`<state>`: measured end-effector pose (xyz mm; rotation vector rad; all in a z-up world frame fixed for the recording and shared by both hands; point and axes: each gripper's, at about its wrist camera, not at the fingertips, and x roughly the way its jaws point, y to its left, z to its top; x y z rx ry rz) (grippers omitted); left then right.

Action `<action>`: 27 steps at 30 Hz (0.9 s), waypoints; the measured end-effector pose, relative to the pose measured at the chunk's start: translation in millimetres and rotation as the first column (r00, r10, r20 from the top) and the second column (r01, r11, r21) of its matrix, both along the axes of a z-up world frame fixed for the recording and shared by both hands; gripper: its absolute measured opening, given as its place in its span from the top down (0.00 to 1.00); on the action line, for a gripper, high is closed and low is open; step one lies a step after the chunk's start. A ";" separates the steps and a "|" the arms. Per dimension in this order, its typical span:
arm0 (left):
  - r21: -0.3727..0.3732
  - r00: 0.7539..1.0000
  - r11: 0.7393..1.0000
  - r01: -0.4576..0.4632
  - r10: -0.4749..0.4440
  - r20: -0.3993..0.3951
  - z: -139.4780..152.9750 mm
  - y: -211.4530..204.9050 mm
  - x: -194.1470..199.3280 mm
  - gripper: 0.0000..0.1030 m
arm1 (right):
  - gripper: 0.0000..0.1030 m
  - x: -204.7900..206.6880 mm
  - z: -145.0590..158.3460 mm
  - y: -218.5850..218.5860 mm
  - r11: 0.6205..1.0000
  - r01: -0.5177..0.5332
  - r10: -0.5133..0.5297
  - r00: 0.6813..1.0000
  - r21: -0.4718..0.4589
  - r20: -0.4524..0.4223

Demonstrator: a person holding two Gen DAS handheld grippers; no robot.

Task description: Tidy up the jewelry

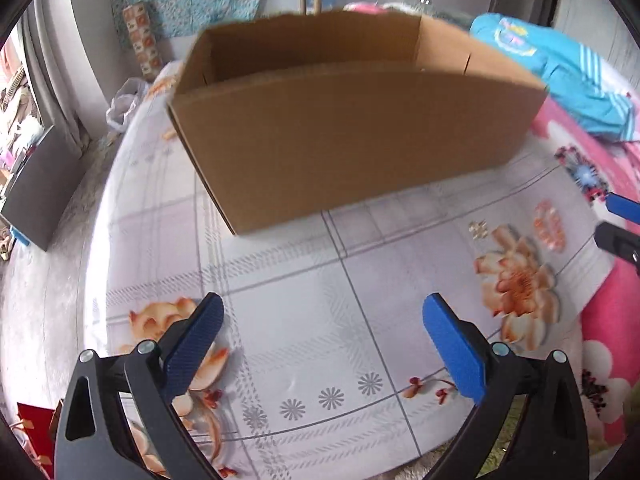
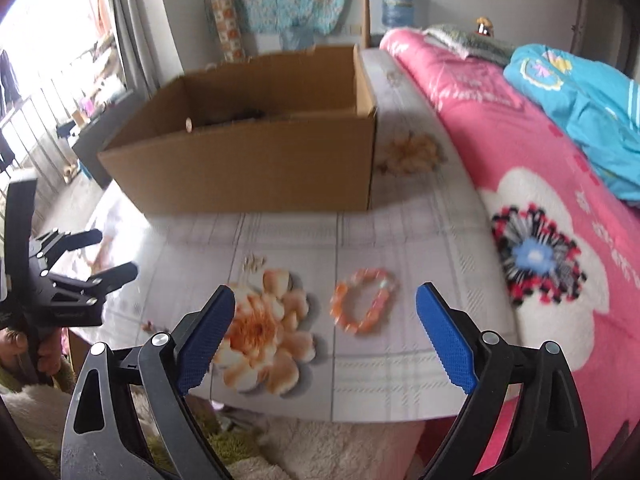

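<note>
Orange bead bracelet (image 2: 363, 301) lies unpicked just ahead of the right gripper (image 2: 325, 328) and its wide, empty jaws, cardboard box (image 2: 256, 152) beyond; left gripper (image 1: 323, 342) gapes empty too.

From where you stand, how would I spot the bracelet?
Find the big open cardboard box on the flower-print cloth. In front of it, toward the pink blanket, lies the bracelet: a loop of orange beads, not a printed flower.

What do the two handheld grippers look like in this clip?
Both match: the left gripper and right gripper have black angular arms with triangular cutouts and round silver pivot bolts, ending in flat blue textured pads. No cables or markings are visible. No sleeve shows.
</note>
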<state>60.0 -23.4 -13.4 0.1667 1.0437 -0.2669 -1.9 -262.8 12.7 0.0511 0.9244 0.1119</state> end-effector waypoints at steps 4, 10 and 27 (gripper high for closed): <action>0.044 0.998 0.999 -0.031 0.033 -0.048 -22.5 -9.8 8.0 0.05 | 0.13 -2.0 -9.7 14.8 0.997 -0.009 0.008 1.000 -0.083 -0.019; 0.021 0.996 0.998 -0.061 0.062 -0.070 -27.9 -13.8 13.1 0.05 | 0.08 -0.1 -0.2 21.2 0.986 -0.004 0.009 1.000 -0.164 0.029; 0.023 0.994 0.997 -0.074 0.076 -0.082 -26.5 -19.2 18.6 0.05 | 0.08 4.7 24.8 22.8 0.940 0.157 -0.092 0.972 -0.304 0.216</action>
